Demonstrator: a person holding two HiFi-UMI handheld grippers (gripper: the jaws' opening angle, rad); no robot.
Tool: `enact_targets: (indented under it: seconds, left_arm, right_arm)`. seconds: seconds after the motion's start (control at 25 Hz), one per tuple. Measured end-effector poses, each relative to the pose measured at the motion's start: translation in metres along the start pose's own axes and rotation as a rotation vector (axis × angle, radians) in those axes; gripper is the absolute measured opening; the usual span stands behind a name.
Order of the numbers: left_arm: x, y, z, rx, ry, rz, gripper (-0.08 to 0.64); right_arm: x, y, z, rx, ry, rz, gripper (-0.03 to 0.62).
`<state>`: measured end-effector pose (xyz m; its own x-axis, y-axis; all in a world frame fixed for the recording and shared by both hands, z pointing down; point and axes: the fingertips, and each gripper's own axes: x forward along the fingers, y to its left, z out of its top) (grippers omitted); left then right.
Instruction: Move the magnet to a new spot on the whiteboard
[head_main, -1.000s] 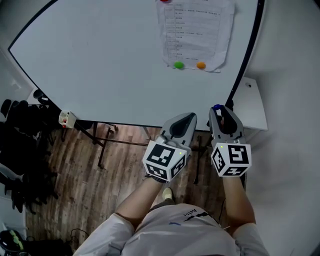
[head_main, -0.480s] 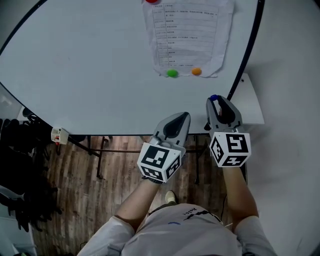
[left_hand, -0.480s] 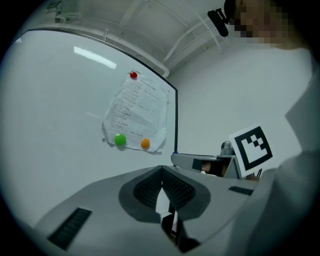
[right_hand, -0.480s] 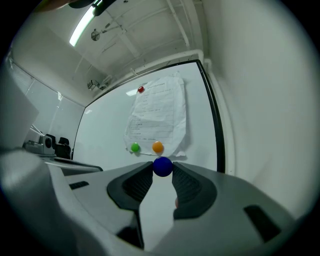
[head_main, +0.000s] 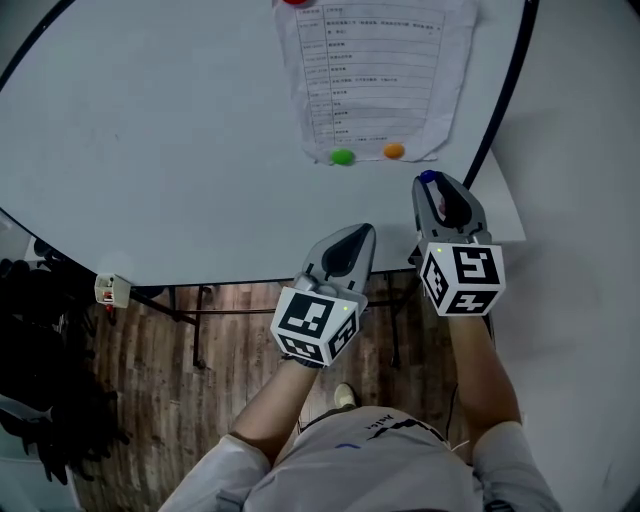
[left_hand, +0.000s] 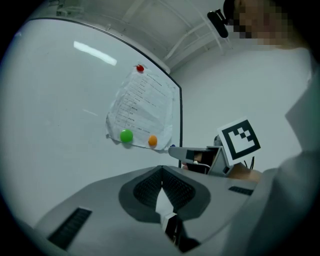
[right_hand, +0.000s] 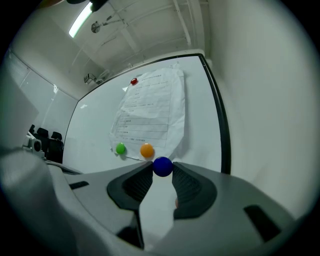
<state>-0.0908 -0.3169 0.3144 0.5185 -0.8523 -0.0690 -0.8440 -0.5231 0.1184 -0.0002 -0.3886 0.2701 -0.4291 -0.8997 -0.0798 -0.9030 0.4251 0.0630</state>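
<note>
Right tongs (right_hand: 162, 170): clamped on blue magnet (right_hand: 162, 166) at their tips.
Left tongs (left_hand: 161, 169): together, empty.
Magnet place: near whiteboard's (head_main: 180, 130) lower right edge, just below paper (head_main: 375, 70).

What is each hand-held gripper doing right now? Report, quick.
Left hand-held gripper: closed, empty.
Right hand-held gripper: closed on the small round blue magnet.

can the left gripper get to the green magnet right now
Probably yes. Only bare whiteboard lies between the left gripper and the green magnet. Its fingers are shut and would need opening first. The right gripper, holding the blue magnet, is off to the side.
</note>
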Motion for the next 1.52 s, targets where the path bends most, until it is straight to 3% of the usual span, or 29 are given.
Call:
enact_targets:
  seconds: [0.48, 0.96, 1.52]
  left_arm:
    - [0.004, 0.015, -0.004, -0.009, 0.002, -0.016, 0.011]
    - [0.008, 0.013, -0.009, -0.019, 0.011, -0.044, 0.011]
    - [0.007, 0.015, -0.011, -0.021, 0.015, -0.037, 0.011]
  right_arm:
    - [0.019, -0.003, 0.005, -0.030, 0.010, -0.041, 0.130]
    - [0.016, -0.032, -0.006, -0.016, 0.045, -0.118, 0.130]
    - [0.026, -0.032, -0.006, -0.039, 0.055, -0.119, 0.130]
